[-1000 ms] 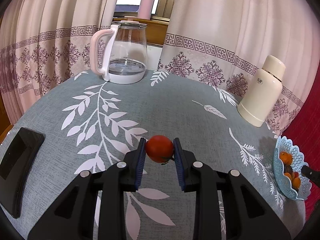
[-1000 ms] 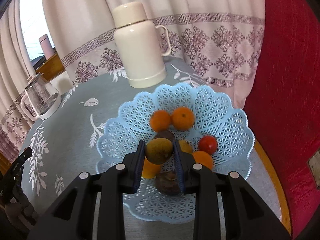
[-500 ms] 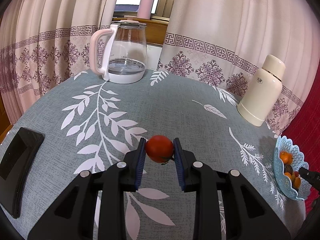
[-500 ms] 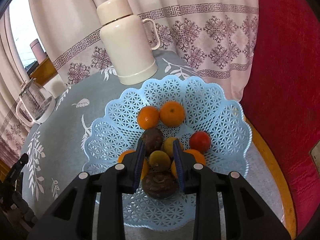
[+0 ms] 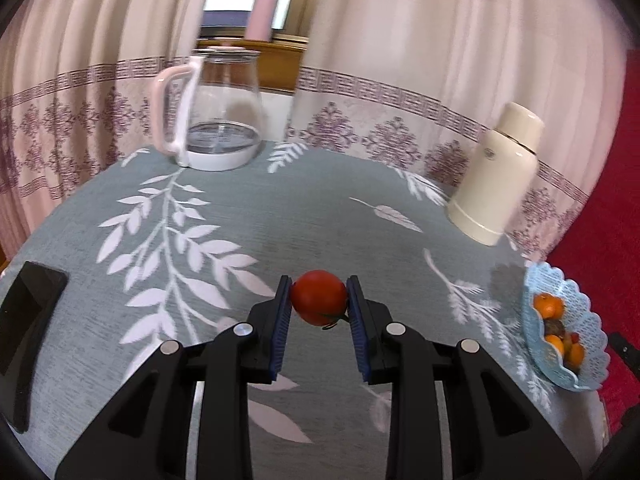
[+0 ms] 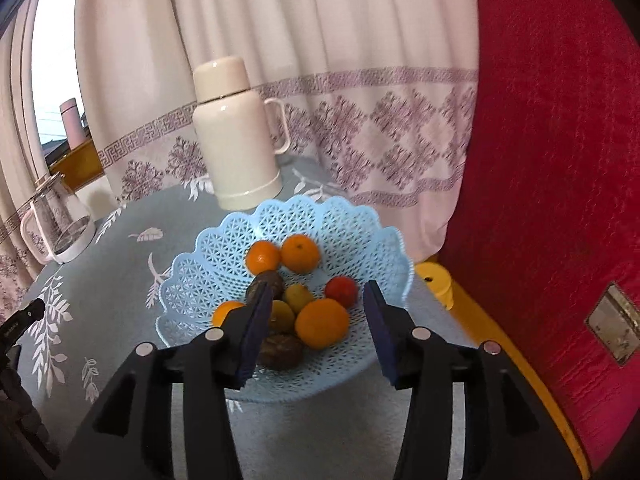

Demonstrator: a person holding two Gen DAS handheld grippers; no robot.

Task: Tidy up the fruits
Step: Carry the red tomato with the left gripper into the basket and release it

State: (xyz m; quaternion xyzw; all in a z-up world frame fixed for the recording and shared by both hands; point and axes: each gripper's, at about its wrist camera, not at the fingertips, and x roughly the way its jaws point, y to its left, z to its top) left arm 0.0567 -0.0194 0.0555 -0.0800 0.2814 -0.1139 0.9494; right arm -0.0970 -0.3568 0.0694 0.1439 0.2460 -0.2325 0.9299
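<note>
My left gripper (image 5: pixel 319 300) is shut on a red tomato (image 5: pixel 319 297), held above the grey leaf-patterned tablecloth (image 5: pixel 304 216). The light blue lattice fruit basket (image 5: pixel 584 320) stands far to its right at the table's edge. In the right wrist view the basket (image 6: pixel 320 224) holds oranges (image 6: pixel 322 323), a red tomato (image 6: pixel 341 291), yellow-green fruits (image 6: pixel 298 295) and dark brown fruits (image 6: pixel 282 352). My right gripper (image 6: pixel 318 300) hovers over the basket's near side with its jaws opening; nothing is pressed between the pads, and the fruit lies in the basket below.
A cream thermos (image 6: pixel 236 136) stands just behind the basket. A glass kettle with a pink handle (image 5: pixel 212 112) sits at the table's far side. A black device (image 5: pixel 28 328) lies at the left edge. A red chair (image 6: pixel 560 160) and a yellow object (image 6: pixel 436 280) are to the right.
The right gripper carried a yellow-green fruit down into the basket, let it go and spread its jaws while drawing back. The left gripper kept its hold on the tomato and turned slightly right.
</note>
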